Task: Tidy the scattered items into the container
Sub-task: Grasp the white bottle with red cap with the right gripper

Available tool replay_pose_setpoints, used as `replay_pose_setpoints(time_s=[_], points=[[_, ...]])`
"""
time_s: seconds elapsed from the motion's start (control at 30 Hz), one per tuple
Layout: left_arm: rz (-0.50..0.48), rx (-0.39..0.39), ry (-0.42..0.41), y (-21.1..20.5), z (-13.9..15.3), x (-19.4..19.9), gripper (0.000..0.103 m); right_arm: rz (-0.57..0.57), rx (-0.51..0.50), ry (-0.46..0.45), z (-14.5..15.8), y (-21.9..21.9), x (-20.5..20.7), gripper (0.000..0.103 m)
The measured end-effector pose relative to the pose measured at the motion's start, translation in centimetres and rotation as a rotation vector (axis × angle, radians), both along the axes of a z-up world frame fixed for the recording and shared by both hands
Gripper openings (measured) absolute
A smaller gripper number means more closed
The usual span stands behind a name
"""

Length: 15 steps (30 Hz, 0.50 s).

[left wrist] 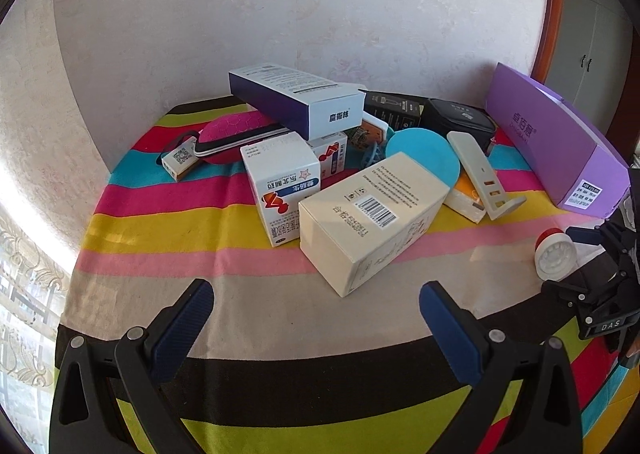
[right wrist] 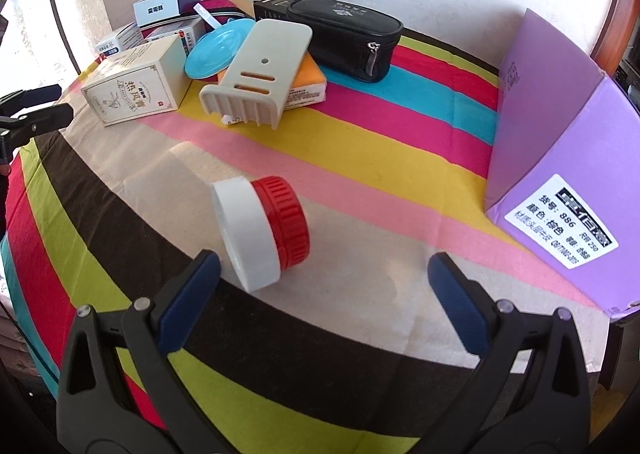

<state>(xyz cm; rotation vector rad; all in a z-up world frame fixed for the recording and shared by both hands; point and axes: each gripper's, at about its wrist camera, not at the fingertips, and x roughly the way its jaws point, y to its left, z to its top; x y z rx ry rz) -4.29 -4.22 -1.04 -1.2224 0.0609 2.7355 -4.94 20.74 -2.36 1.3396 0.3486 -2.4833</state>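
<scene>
A purple box [right wrist: 560, 158], the container, stands at the table's right side; it also shows in the left wrist view [left wrist: 556, 142]. A white jar with a red lid [right wrist: 264, 230] lies on its side just ahead of my open right gripper [right wrist: 324, 286], nearer its left finger; the left wrist view shows the jar [left wrist: 554, 256] at far right. My left gripper [left wrist: 316, 314] is open and empty, just short of a cream box with a barcode [left wrist: 372, 218]. Behind it lies a pile of boxes and items.
The pile holds a white-and-navy box [left wrist: 296, 102], a medicine carton [left wrist: 280, 190], a pink case [left wrist: 236, 130], a blue disc [right wrist: 216, 50], a beige plastic stand [right wrist: 260, 70] and a black pouch [right wrist: 344, 38]. A striped cloth [right wrist: 360, 158] covers the table; a wall is behind.
</scene>
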Motion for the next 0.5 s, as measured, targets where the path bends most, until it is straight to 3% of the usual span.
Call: replay_pose_setpoints(time_s=[0.27, 0.4, 0.5], points=[[-0.02, 0.03, -0.02, -1.4, -0.1, 0.7, 0.103, 0.088, -0.048, -0.023, 0.0, -1.3, -0.5, 0.088], [-0.07, -0.001, 0.008, -0.5, 0.6, 1.0, 0.103, 0.114, -0.06, -0.002, 0.2, -1.6, -0.3, 0.078], [-0.142, -0.076, 0.085, 1.2, 1.7, 0.8, 0.099, 0.138, -0.077, 0.014, 0.2, -1.5, 0.1, 0.071]])
